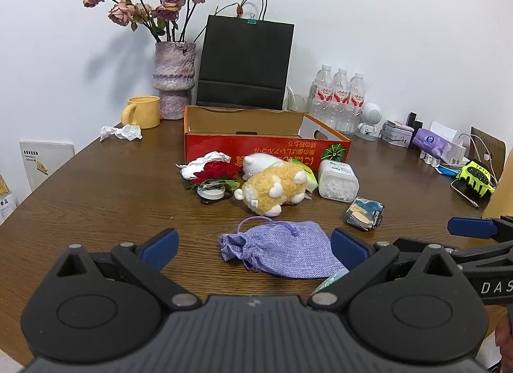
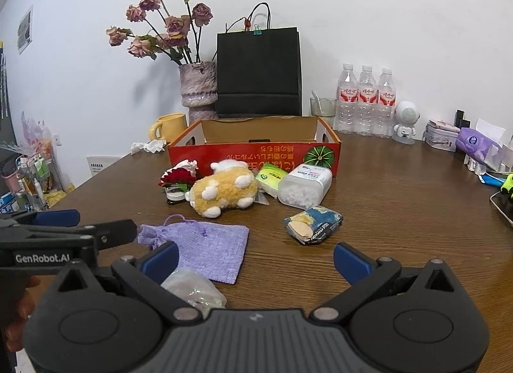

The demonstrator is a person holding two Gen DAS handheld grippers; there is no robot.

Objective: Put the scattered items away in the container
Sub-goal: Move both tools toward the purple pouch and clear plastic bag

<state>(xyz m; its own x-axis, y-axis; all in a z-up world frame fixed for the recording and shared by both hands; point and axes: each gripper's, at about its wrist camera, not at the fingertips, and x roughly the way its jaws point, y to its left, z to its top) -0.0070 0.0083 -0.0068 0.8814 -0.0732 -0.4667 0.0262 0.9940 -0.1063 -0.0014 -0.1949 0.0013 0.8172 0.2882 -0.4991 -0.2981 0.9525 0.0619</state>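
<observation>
Purple pouch (image 1: 279,252) between left tool (image 1: 255,249) tips

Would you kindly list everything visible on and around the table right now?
cardboard box: 1, red-orange, table centre, open
plush toy: 1, tan-white, before box
drawstring pouch: 1, lilac, nearest grippers
plastic jar: 1, clear, beside plush
snack packet: 1, blue, right of pouch
red flower: 1, left of plush
water bottles: 3, clear, back right
mug: 1, yellow, back left
vase: 1, mauve, dried roses
paper bag: 1, black, behind box
left gripper: open
right gripper: open
</observation>
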